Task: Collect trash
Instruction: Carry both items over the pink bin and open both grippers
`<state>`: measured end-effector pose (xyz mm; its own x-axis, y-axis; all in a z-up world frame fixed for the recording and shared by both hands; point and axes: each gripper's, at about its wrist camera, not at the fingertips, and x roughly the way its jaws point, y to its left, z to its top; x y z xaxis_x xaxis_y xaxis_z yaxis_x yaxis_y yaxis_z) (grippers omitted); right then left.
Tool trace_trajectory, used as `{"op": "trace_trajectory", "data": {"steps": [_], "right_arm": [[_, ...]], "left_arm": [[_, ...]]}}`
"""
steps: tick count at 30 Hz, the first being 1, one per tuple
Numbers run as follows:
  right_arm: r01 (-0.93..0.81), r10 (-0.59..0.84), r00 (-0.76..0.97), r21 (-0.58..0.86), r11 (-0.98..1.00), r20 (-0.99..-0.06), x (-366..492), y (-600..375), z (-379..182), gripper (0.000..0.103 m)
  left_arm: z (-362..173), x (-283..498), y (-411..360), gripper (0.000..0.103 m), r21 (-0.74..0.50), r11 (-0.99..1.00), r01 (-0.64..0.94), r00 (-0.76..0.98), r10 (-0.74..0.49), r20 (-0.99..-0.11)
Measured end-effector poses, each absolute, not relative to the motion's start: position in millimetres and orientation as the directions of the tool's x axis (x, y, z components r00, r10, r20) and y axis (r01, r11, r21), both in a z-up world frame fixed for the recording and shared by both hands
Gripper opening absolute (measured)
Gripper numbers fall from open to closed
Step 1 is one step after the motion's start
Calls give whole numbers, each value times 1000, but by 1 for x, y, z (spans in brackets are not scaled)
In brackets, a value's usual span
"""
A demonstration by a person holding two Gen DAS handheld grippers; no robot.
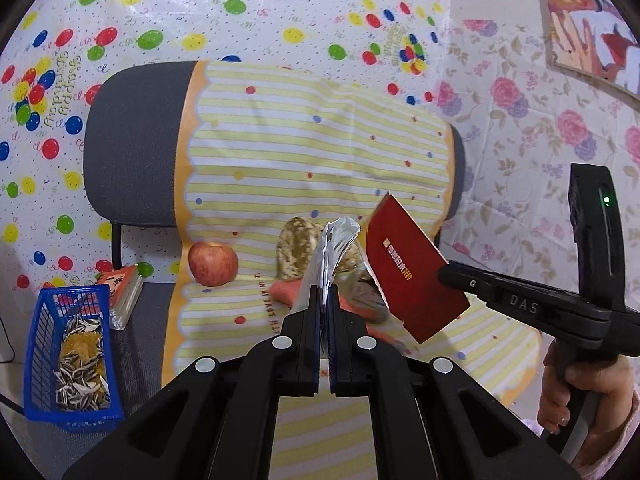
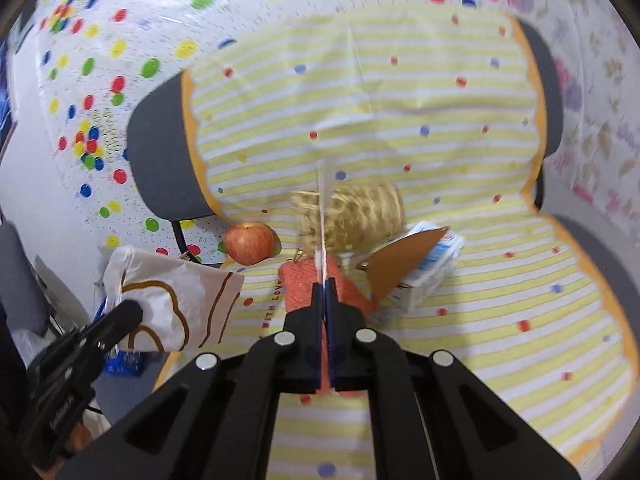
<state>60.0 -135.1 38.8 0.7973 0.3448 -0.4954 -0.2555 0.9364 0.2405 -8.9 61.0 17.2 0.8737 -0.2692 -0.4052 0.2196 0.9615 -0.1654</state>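
**Both grippers clamped on trash over chair**

L gripper (image 1: 324,300) has fingers clenched on a crinkled plastic bag (image 1: 334,248), white w/ brown print in the right wrist view (image 2: 172,300). R gripper (image 2: 324,292) is closed on a thin red card (image 1: 412,276), seen edge-on btwn its fingers (image 2: 316,300). Below, on the striped cloth (image 1: 320,152) covering the chair: apple (image 1: 213,263), orange knit item (image 2: 304,284), wrappers. Blue basket (image 1: 40,360) at left holds sunflower-seed packets.
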Motion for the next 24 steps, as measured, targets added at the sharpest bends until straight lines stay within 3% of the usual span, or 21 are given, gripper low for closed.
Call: {"op": "trace_trajectory", "data": {"steps": [12,24], "right_arm": [[-252,303,838,171,952,-453,-36,-180,43,2],[-75,137,855,143,987,-501,-123,-255,16,2]], "left_arm": [[19,-69,-3,3,-173,913,370,821,-409,-398],[-9,-111,-102,3,-166,806,568,686,-575,-447]]}}
